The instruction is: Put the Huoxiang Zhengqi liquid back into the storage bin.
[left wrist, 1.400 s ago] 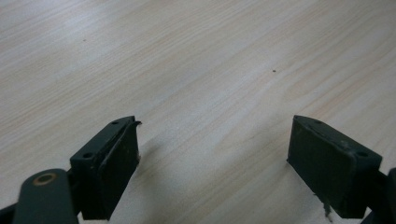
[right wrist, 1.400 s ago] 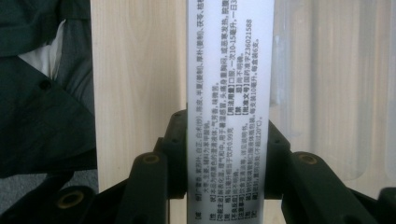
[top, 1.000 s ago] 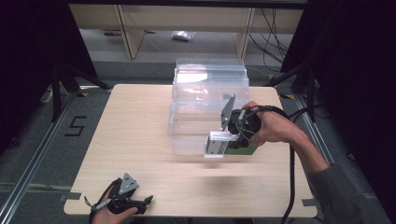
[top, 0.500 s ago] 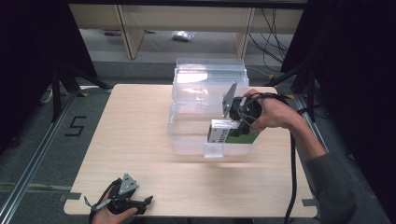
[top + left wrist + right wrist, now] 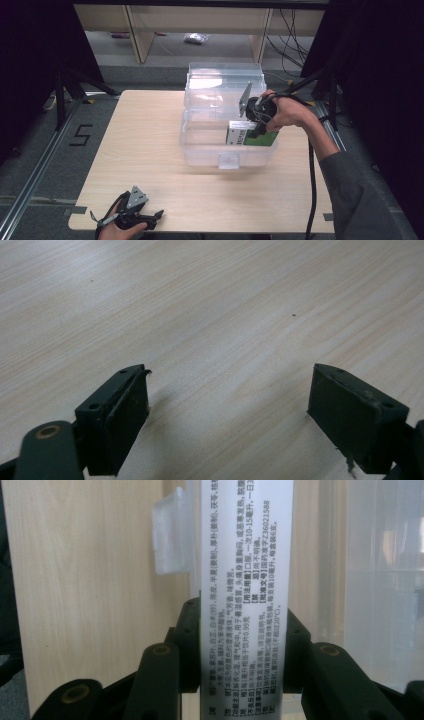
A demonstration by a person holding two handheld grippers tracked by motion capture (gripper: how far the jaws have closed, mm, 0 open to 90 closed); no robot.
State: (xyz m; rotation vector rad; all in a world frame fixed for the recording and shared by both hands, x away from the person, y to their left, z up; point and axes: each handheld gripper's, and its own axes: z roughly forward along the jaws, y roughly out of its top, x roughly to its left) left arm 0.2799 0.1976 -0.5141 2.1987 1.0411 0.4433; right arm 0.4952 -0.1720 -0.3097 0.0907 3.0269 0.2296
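Right hand-held gripper (image 5: 248, 134) clamps box (image 5: 252, 137) — over clear bin (image 5: 200, 150).

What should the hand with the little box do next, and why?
Probably lower it a bit further into the clear bin. The right gripper is shut on the green-and-white box, which hangs over the open bin, not yet resting on its floor. The left gripper rests open on the table.
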